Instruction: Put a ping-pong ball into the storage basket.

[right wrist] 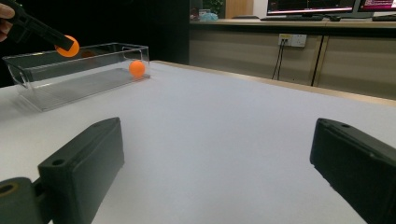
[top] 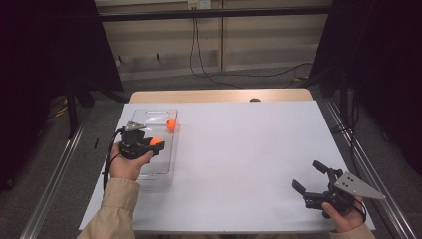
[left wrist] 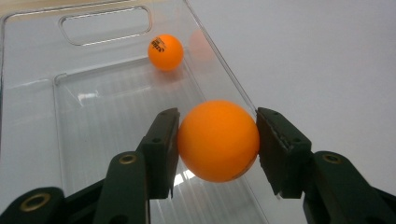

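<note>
White sheeting covers the surface [top: 239, 159], which stands on a grey floor between dark curtains, with a wooden strip showing along its far edge.

On the left part of the surface lies a clear plastic tray [top: 164, 172], long and shallow, with a handle cut-out in its far end wall. Its right wall runs parallel to the surface's left edge, and the tray sits near that edge.

Left hand-held gripper [top: 155, 144]: raised over the middle of the tray, jaws pointing toward the tray's right wall. In the left gripper view both pads press against the sides of an orange ball [left wrist: 218, 140], which fills the whole gap between them. The held ball hangs above the tray floor, just inside the right wall.

Right hand-held gripper [top: 309, 176]: held low near the right front corner of the surface, well apart from the tray. Its jaws stand wide apart with nothing between them; the right gripper view shows bare white sheet in the gap.

A second orange ball [top: 171, 125] rests on the tray floor at the far end, close to the right wall and the far end wall.

Open room: the whole middle and right of the surface, from the tray's right wall across to the right hand-held gripper, is bare sheet.
</note>
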